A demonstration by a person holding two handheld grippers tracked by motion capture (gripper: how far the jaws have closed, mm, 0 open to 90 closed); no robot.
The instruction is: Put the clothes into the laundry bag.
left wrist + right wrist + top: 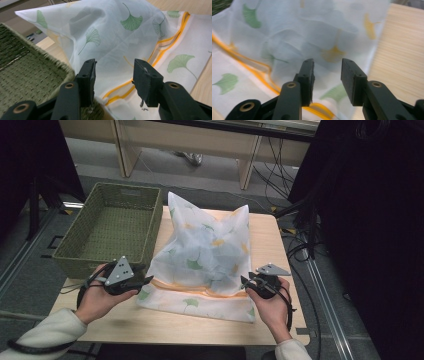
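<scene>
Cloth (207,252): white, printed with green and yellow ginkgo leaves, orange stripe near the front edge; lay on the table, bunched up high in the middle, two corners standing up at the back, front hem flat on the wood.
Left gripper (146,280): held in the left hand (100,297) at the cloth's front left corner, jaws apart, nothing between them; in the left gripper view aimed at the cloth (120,37) near the orange stripe.
Right gripper (245,281): held in the right hand (270,307) at the cloth's front right edge, jaws apart, nothing clamped; cloth (307,35) just ahead.
Basket (107,195): green, woven, left of the cloth, touching it; rim (50,61) beside the left jaw.
Table (280,250): light wood.
</scene>
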